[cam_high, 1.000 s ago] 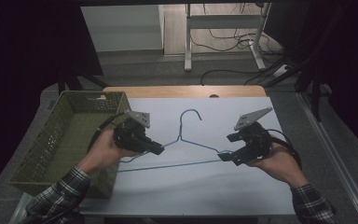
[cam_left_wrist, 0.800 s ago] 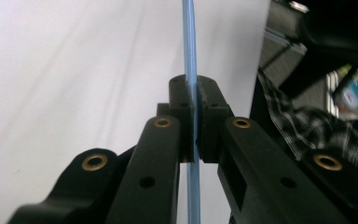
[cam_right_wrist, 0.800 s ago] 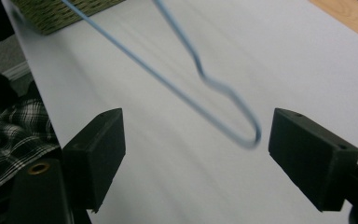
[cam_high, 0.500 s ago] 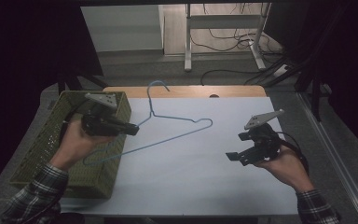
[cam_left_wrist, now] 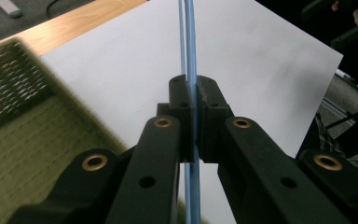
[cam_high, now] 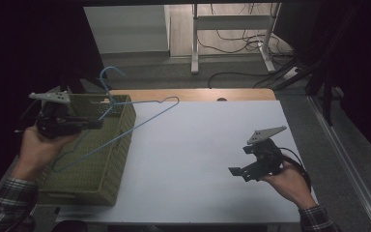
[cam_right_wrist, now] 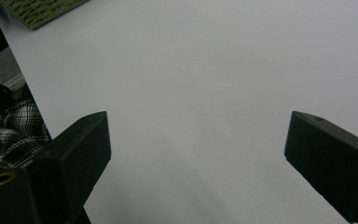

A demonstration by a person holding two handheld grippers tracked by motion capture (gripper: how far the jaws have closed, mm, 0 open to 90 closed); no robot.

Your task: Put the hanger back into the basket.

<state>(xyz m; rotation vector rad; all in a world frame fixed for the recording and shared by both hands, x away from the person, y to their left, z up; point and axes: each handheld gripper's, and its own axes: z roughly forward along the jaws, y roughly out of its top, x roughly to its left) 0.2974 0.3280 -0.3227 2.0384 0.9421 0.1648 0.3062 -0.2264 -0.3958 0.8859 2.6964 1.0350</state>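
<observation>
A light blue wire hanger (cam_high: 149,117) hangs in the air over a green woven basket (cam_high: 94,179) at the table's left edge. Its hook points up and away. My left gripper (cam_high: 95,123) is shut on the hanger's wire near the neck. In the left gripper view the blue wire (cam_left_wrist: 190,42) runs straight up between the closed pads of the left gripper (cam_left_wrist: 194,91). My right gripper (cam_high: 239,171) is at the front right, low over the white table top (cam_high: 198,140). Its jaws have just been opening, and the right gripper (cam_right_wrist: 198,140) has nothing between them.
The basket's mesh floor (cam_left_wrist: 23,140) lies below the left gripper. A wooden strip (cam_high: 198,94) borders the table's far edge, with a grey floor, a metal stand (cam_high: 232,34) and cables beyond. A plaid sleeve (cam_right_wrist: 4,135) and a basket corner (cam_right_wrist: 37,9) show in the right gripper view.
The left gripper has carried the hanger left and up, from the table's middle to over the basket. The right gripper has left the hanger's right end, drawn back and sunk, jaws wider.
</observation>
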